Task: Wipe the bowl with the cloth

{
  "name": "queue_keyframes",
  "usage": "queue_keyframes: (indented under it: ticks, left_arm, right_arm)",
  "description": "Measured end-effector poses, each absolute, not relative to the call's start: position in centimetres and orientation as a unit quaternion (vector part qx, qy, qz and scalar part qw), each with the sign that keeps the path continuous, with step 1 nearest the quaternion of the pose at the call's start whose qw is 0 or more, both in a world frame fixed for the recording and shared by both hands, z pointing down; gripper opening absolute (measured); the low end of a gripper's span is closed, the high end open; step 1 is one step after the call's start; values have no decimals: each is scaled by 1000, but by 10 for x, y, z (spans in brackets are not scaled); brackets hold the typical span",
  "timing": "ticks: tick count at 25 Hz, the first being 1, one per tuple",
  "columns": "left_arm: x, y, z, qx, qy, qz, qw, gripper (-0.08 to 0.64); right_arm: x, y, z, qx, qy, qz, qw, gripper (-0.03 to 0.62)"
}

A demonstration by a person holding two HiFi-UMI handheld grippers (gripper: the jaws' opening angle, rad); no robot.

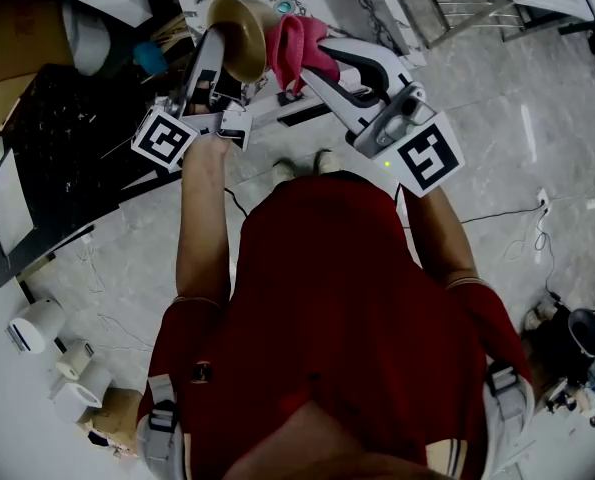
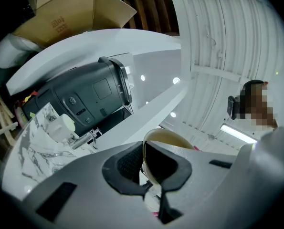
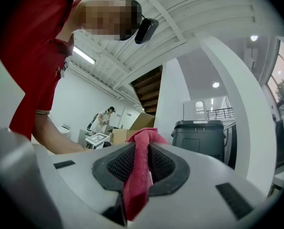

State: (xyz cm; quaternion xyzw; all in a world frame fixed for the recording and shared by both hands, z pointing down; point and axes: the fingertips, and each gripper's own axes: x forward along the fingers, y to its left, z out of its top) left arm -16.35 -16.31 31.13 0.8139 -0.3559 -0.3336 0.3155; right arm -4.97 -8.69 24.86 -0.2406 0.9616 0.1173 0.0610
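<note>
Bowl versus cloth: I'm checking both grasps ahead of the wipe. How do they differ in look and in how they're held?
The bowl is tan, rigid and round; the cloth is pinkish red, soft and bunched. The left hand-held gripper clamps the bowl by its rim; the right hand-held gripper pinches a fold of the cloth. Both are held up in the air, side by side.

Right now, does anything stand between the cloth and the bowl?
Nothing visible does. The left hand-held gripper is shut on the rim of the bowl, and the right hand-held gripper is shut on the cloth. In the head view they sit side by side, with nothing between them.
</note>
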Motion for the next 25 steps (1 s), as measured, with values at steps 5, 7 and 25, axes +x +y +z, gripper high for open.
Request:
queue_keyframes:
  ticks: [5, 7, 25]
  left_arm:
    - [-159, -163, 314, 822, -329, -331, 326, 23]
    - [-158, -162, 314, 825, -318, -330, 329, 23]
    - [-149, -149, 311, 843, -229, -335, 354, 23]
  right_arm:
    - [-52, -87, 247, -223, 963, 143, 41, 67]
    - [-53, -87, 246, -215, 964, 151, 33, 67]
    - [-59, -83, 232, -133, 975, 179, 21, 67]
